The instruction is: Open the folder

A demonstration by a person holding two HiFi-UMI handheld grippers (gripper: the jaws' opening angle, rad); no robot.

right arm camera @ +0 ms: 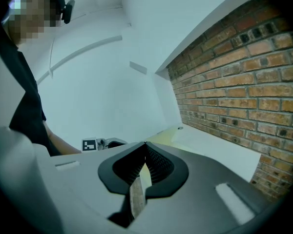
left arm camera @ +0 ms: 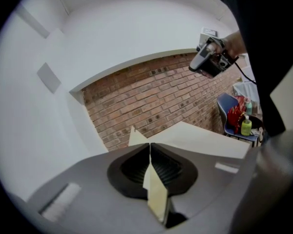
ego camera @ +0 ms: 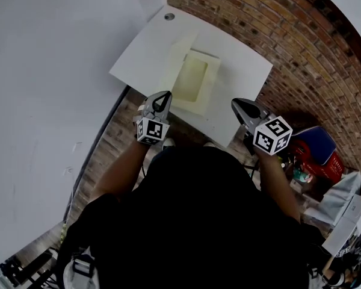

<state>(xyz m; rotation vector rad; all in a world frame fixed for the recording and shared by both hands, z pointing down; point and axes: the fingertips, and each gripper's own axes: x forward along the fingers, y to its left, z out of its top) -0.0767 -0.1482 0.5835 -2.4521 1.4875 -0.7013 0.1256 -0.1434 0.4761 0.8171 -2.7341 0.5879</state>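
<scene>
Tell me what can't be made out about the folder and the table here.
- Folder, head view: part of its near edge sits behind the left gripper; any print is too small.
- Folder, right gripper view: only a strip shows above the right gripper.
- Table, head view: legs hidden under its top.
- Things on the blue chair, head view: small, partly behind the right arm.

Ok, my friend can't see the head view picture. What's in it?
Seen from above, a person in dark clothes holds the left gripper and right gripper, both shut, at the near edge of a white table where a pale yellow folder lies. A brick wall stands beside it.
</scene>
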